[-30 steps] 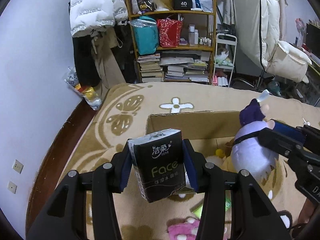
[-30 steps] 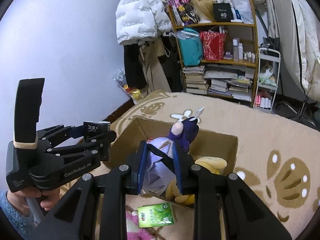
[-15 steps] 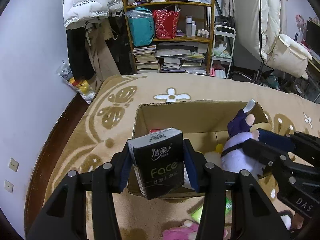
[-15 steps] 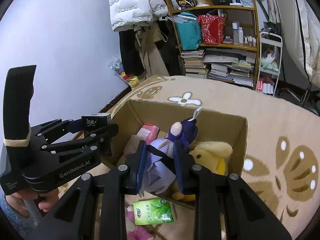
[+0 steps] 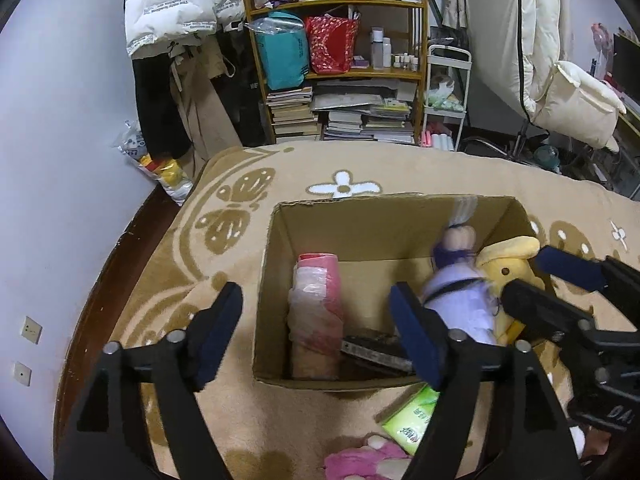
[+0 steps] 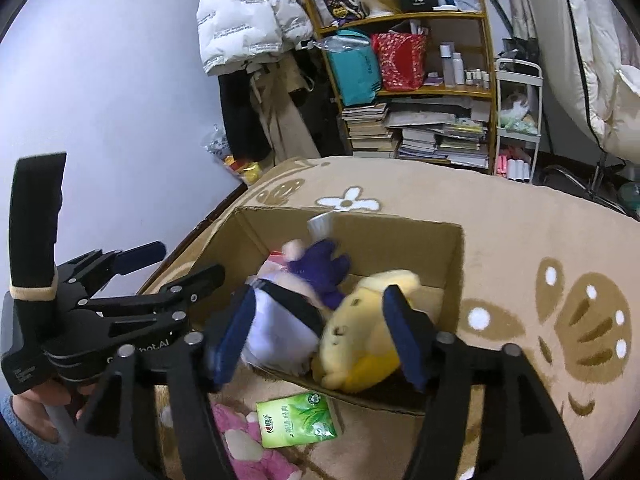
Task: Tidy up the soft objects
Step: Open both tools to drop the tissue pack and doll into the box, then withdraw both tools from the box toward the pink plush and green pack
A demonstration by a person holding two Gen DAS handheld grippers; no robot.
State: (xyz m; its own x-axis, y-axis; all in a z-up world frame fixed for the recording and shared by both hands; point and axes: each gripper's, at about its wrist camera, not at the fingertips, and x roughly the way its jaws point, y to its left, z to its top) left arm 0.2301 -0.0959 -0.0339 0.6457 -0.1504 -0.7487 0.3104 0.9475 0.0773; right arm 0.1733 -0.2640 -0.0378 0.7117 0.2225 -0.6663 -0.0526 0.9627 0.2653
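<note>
An open cardboard box (image 5: 262,300) (image 6: 460,256) stands on the beige blanket. My left gripper (image 5: 316,334) (image 6: 190,259) hangs over its near left part, jaws opening, nothing between them. Below it a black tissue pack (image 5: 374,350) lies on the box floor beside a pink pack (image 5: 316,300). My right gripper (image 6: 320,336) (image 5: 524,272) is over the box's near right part, jaws opening. The purple-haired doll (image 6: 280,320) (image 5: 456,292) is blurred and loose below its pads, leaning on a yellow plush (image 6: 360,332) (image 5: 508,268).
A green tissue pack (image 6: 296,420) (image 5: 412,416) and a pink plush toy (image 6: 248,444) (image 5: 360,460) lie on the blanket in front of the box. Behind the bed stand a cluttered bookshelf (image 5: 340,80), hung coats and a white cart. A hand holds the left gripper's handle.
Both grippers have opened. The black tissue pack left the left jaws and now lies in the box. The doll slipped out of the right jaws down into the box.
</note>
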